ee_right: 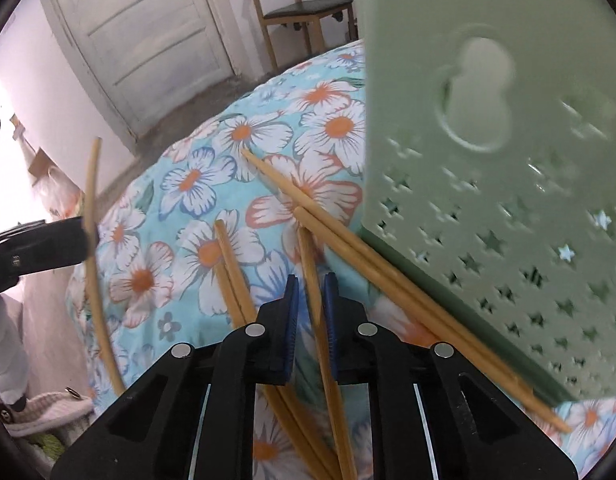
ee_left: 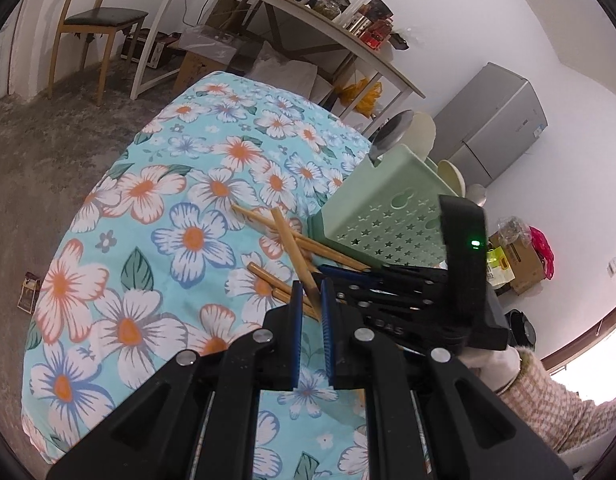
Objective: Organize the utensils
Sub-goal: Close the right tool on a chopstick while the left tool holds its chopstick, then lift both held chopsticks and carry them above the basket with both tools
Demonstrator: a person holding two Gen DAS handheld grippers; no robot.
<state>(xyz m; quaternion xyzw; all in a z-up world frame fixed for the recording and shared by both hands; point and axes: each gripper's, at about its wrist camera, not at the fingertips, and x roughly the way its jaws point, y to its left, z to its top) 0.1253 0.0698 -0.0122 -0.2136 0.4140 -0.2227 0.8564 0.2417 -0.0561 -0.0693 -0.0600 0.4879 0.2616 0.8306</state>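
The left gripper [ee_left: 311, 300] is clamping one slim bamboo chopstick [ee_left: 294, 248] between ribbed blue pads. The right gripper [ee_right: 311, 300] is closing its pads around another chopstick [ee_right: 315, 280]. Loose chopsticks [ee_right: 347, 236] are lying on the floral tablecloth [ee_left: 148, 220], beside a green star-perforated plastic holder [ee_left: 387, 208].

I see a cloth [ee_left: 180, 184] of light turquoise printed with big white flowers, some edged in blue, some in coral, all with orange centres, and dark green leaves between. The chopsticks [ee_right: 335, 232] on it are pale tan bamboo. The holder [ee_left: 387, 216] beside them is mint green plastic, pierced with rows of small stars. My left gripper [ee_left: 309, 304] and right gripper [ee_right: 311, 292] are black with blue pads. A sleeve [ee_left: 547, 396] is pink and cream check.
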